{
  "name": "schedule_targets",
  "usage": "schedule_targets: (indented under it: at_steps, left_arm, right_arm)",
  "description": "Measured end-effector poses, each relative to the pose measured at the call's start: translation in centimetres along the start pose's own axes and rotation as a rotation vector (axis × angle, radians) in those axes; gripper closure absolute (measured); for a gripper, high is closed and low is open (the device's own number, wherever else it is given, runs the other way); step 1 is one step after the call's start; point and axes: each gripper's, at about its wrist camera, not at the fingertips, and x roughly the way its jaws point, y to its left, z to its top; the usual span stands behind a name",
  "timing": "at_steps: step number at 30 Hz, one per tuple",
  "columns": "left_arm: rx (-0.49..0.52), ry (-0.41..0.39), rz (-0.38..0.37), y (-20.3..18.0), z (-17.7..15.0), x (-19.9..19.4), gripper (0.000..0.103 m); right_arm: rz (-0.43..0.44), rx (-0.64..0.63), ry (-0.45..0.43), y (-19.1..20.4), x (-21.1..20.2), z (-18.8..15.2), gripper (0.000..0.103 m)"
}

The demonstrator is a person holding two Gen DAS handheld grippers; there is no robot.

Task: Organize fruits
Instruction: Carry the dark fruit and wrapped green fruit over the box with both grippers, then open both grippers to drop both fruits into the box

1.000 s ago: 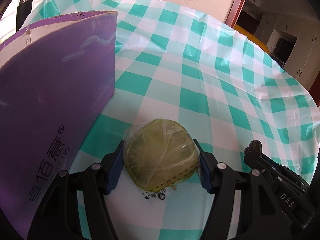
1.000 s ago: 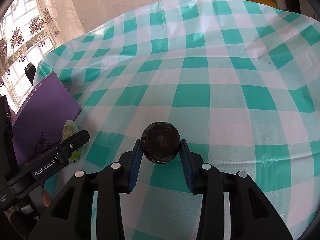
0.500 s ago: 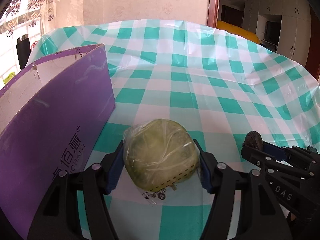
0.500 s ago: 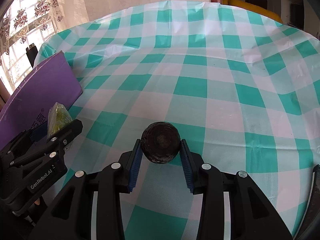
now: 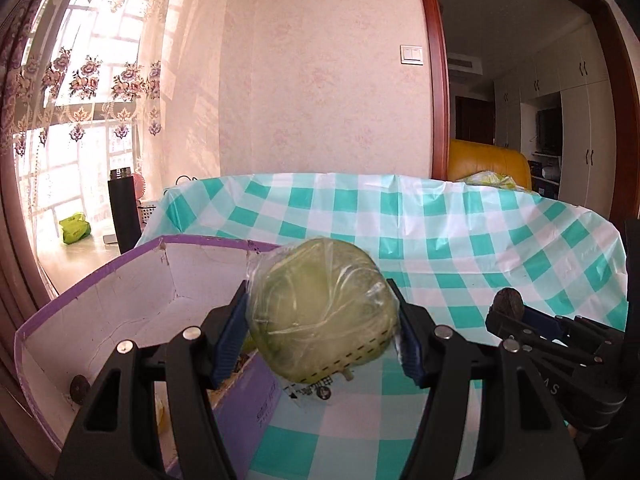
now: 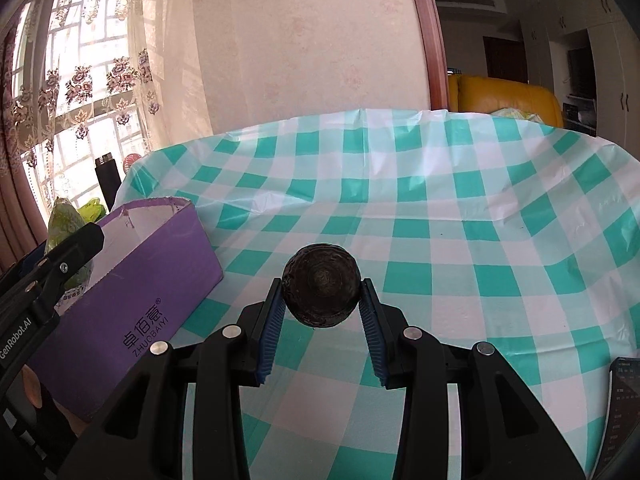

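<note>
My left gripper [image 5: 320, 316] is shut on a green fruit wrapped in clear plastic [image 5: 320, 312] and holds it in the air at the rim of an open purple box [image 5: 132, 280]. My right gripper [image 6: 320, 300] is shut on a dark round fruit [image 6: 320, 284] and holds it above the green-checked tablecloth [image 6: 440, 240], right of the purple box [image 6: 132, 304]. The left gripper [image 6: 52, 256] with its wrapped fruit [image 6: 64, 216] shows at the left of the right wrist view. The right gripper [image 5: 516, 316] with the dark fruit [image 5: 508, 304] shows at the right of the left wrist view.
A small dark round thing [image 5: 80, 388] lies inside the box against its white wall. A black bottle [image 5: 124, 208] stands beyond the table's far left corner. A yellow sofa [image 6: 508, 96] is behind the table. A dark object [image 6: 620, 396] sits at the right edge.
Both grippers rose and tilted up, so the wall and window now show. The left gripper carried the wrapped fruit up to the box's open top. The right gripper lifted the dark fruit.
</note>
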Motion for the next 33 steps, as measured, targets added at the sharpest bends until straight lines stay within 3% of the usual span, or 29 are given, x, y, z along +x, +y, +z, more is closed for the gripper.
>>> schedule_targets:
  at_steps: [5, 19, 25, 33]
  left_arm:
    - [-0.015, -0.042, 0.042, 2.9, 1.3, -1.8, 0.039]
    - [-0.101, 0.011, 0.205, 13.0, 0.7, -2.2, 0.038]
    - [-0.120, 0.134, 0.254, 16.8, -0.2, -0.1, 0.039]
    - [-0.090, 0.377, 0.272, 19.6, -1.4, 3.1, 0.039]
  right_arm:
    - [0.053, -0.051, -0.021, 2.8, -0.4, 0.8, 0.065]
    - [0.226, -0.235, -0.002, 13.8, 1.5, 2.6, 0.065]
    - [0.278, -0.336, 0.058, 18.7, 3.7, 3.4, 0.064]
    - [0.327, -0.472, 0.287, 23.7, 8.9, 4.0, 0.065]
